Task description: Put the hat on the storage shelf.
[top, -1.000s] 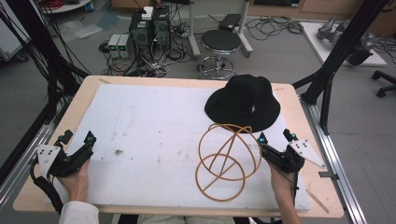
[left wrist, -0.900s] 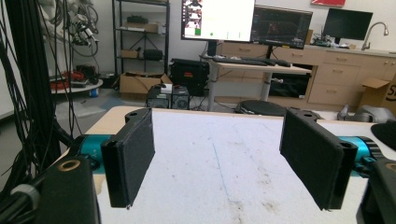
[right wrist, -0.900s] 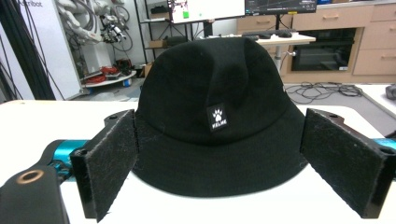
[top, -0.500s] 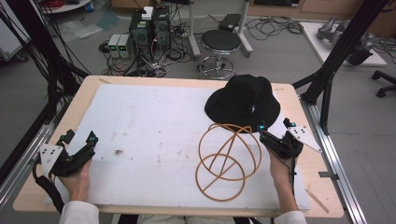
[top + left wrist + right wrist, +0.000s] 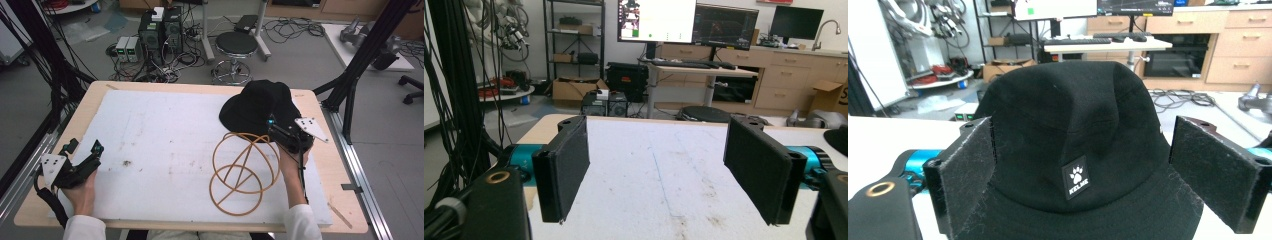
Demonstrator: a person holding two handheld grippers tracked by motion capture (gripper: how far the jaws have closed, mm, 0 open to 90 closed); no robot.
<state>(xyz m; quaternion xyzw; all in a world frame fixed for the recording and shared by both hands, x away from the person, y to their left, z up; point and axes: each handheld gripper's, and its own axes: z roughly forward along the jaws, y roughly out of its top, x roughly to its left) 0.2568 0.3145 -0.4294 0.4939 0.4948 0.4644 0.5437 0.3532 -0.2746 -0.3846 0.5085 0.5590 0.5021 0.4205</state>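
A black bucket hat (image 5: 256, 106) with a small paw-print label (image 5: 1076, 179) sits on the white mat at the far right. Just in front of it lies a tan cord (image 5: 244, 171) coiled in overlapping loops. My right gripper (image 5: 274, 128) is at the hat's near brim, above the far edge of the loops. It is open, and in the right gripper view (image 5: 1085, 127) its jaws stand on either side of the hat's crown without touching it. My left gripper (image 5: 84, 147) rests low at the mat's near left corner, open with nothing between its jaws (image 5: 659, 127).
The white mat (image 5: 165, 130) covers most of the wooden table (image 5: 90, 97). Small dark specks (image 5: 126, 163) mark the mat near the left gripper. Black frame posts (image 5: 350, 95) stand at the table's right and left. A stool (image 5: 235, 50) and computers (image 5: 160, 25) are on the floor beyond.
My right gripper has moved forward and a little left, from beside the cord loops up to the hat's near brim. The left gripper has barely shifted.
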